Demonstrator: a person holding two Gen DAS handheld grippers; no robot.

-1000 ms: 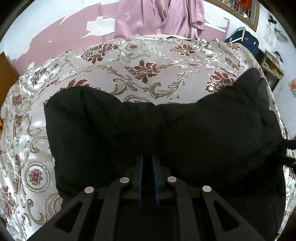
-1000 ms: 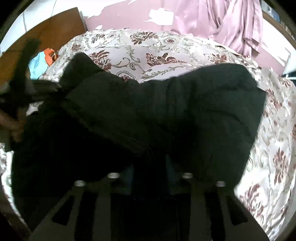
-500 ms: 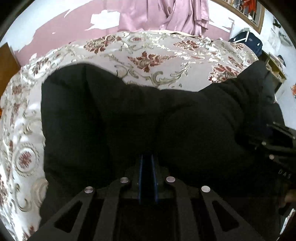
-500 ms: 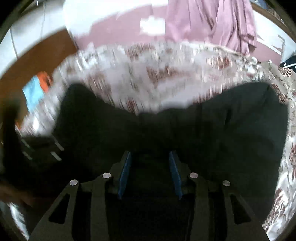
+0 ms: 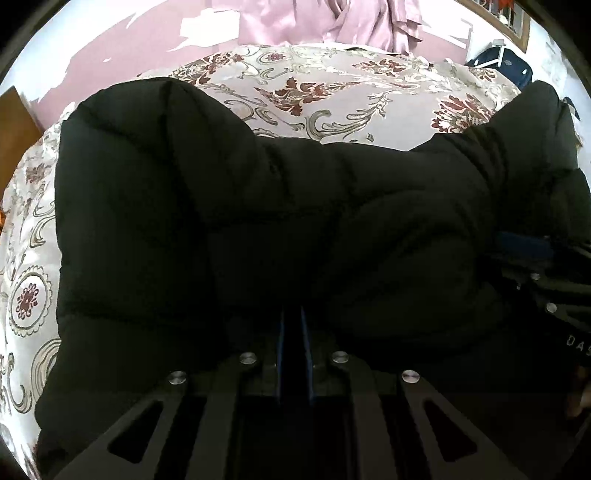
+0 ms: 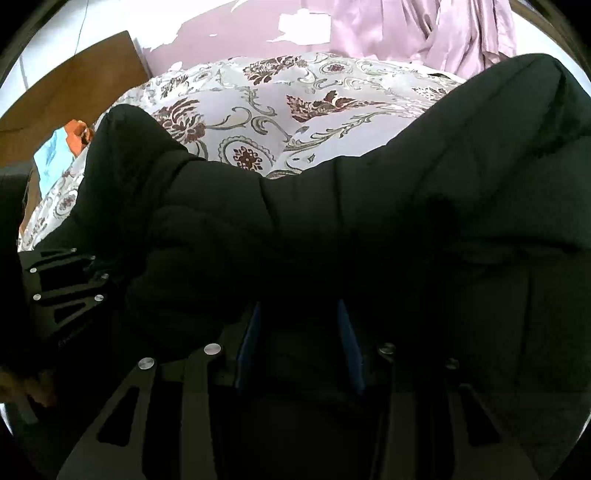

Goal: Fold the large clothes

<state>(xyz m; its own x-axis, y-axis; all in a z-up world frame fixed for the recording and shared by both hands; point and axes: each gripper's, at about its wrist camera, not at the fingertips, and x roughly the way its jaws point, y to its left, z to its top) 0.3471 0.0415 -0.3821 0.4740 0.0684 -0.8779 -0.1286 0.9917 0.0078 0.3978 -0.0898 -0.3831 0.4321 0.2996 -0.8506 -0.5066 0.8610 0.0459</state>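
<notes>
Black padded jacket (image 5: 258, 229) lies bunched across the near half of a bed, on a floral bedspread (image 5: 332, 85) that shows bare beyond it. Its quilted bulk fills most of both wrist views, with one raised lobe at far left and another at far right in the left wrist view. Left gripper (image 5: 293, 332): blue-lined fingers drawn almost together, with a thin fold of the jacket pinched between them. Right gripper (image 6: 299, 332): fingers set wider apart, dark jacket fabric filling the gap between the blue pads (image 6: 248, 332); it appears clamped on a thick fold. Each gripper shows at the edge of the other's view, both buried in the near edge of the garment. Pink curtain (image 5: 332, 22) hangs on the far wall. Wooden headboard (image 6: 74, 85) stands at far left in the right wrist view.
</notes>
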